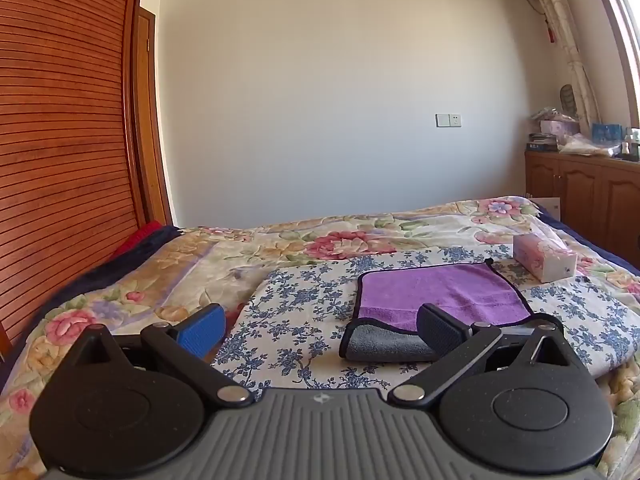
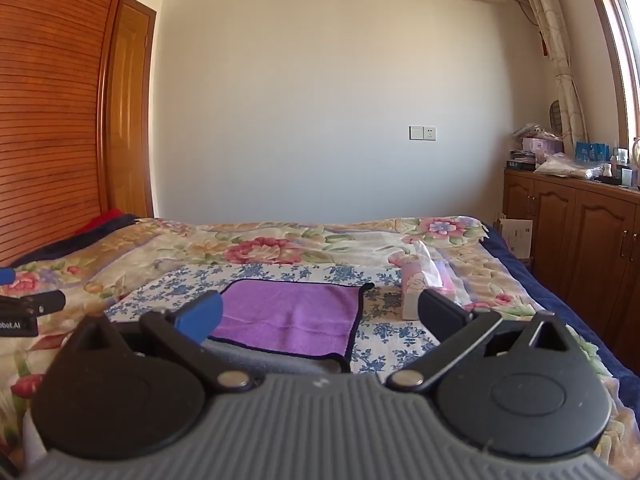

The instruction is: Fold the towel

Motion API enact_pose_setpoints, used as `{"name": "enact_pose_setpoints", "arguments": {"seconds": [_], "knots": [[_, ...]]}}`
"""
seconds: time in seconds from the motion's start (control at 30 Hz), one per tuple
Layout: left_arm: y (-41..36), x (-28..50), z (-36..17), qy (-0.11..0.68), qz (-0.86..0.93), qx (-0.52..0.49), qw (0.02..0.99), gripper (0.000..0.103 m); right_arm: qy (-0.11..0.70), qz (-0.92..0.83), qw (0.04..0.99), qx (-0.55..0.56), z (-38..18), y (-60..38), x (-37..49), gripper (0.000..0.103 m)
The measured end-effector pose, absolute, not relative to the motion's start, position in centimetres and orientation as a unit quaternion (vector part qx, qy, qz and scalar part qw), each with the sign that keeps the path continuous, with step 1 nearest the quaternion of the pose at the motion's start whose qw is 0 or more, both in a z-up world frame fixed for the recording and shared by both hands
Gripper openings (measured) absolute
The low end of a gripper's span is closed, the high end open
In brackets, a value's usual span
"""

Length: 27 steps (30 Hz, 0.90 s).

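A purple towel [image 1: 440,294] with dark edging lies on a blue-flowered cloth [image 1: 304,300] on the bed; its near edge is turned over and shows the grey underside [image 1: 384,342]. My left gripper [image 1: 320,330] hovers just short of the towel's near left corner, open and with nothing held. In the right wrist view the same towel [image 2: 292,312] lies ahead, its near edge partly hidden behind the gripper body. My right gripper [image 2: 320,314] is open above the towel's near part, with nothing gripped. Part of the left gripper [image 2: 28,312] shows at the left edge.
A pink tissue pack [image 1: 544,258] [image 2: 424,284] lies to the right of the towel. A floral quilt [image 1: 280,240] covers the bed. A wooden slatted wardrobe [image 1: 60,140] stands on the left and a wooden cabinet [image 2: 580,240] with clutter stands on the right.
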<state>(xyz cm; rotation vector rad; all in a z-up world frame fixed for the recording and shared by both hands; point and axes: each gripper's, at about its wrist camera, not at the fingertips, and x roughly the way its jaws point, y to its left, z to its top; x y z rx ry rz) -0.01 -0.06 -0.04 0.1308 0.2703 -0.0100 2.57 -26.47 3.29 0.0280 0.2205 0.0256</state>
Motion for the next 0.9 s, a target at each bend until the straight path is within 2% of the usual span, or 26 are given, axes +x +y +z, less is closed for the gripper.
{"name": "enact_pose_setpoints", "arguments": {"seconds": [0.9], "knots": [[-0.03,-0.01,-0.03,0.134,-0.006,0.06,0.989,0.103,0.108,0.013,0.994,0.015,3.25,-26.39,2.51,0.103]]}}
